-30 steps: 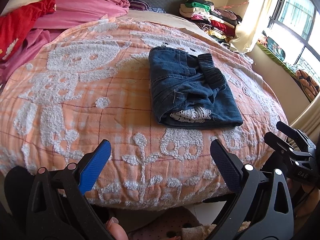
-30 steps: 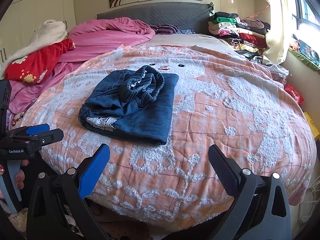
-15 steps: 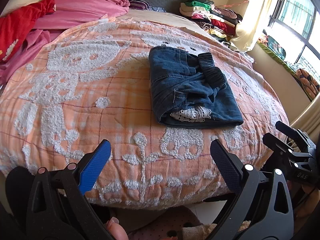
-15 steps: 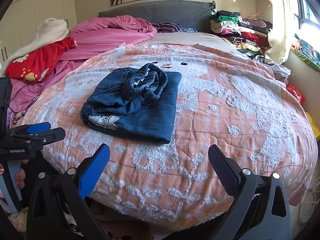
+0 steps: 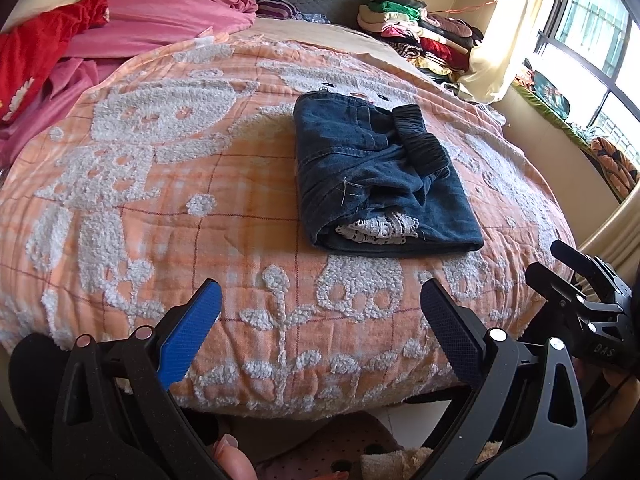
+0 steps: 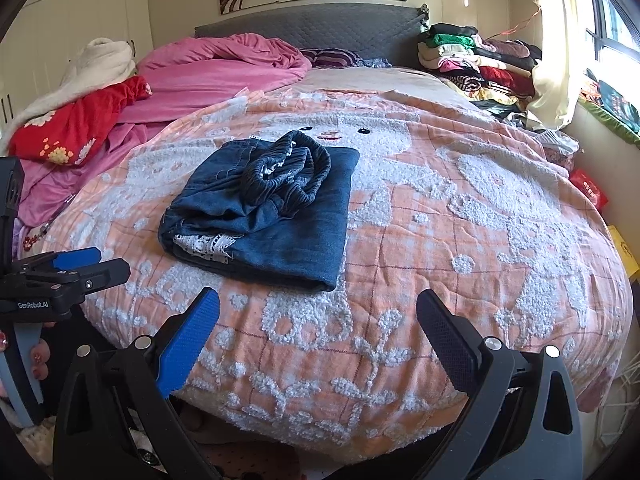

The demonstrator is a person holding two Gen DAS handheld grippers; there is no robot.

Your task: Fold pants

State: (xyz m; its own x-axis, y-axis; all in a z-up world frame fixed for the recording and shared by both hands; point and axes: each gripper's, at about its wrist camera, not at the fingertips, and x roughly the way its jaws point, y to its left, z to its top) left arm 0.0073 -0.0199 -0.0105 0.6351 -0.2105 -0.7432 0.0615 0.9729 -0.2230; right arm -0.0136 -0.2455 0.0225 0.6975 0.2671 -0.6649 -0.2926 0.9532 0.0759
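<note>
Bed with orange chenille blanket (image 5: 160,208); folded pants lay ahead of both grippers, neither tool touching them.

The pants (image 5: 372,176) sat as a compact denim bundle, forward and slightly right of the left gripper (image 5: 320,328), forward and left of the right gripper (image 6: 318,330). Both grippers were spread wide and empty, held off the near edge of the bed. Elastic waistband (image 6: 288,172) was bunched on top; lace trim (image 6: 204,246) poked from the near fold. Judgement: folding looked essentially done. To finish well, flatten the waistband, tuck in the lace and square the edges without dragging the bundle.
</note>
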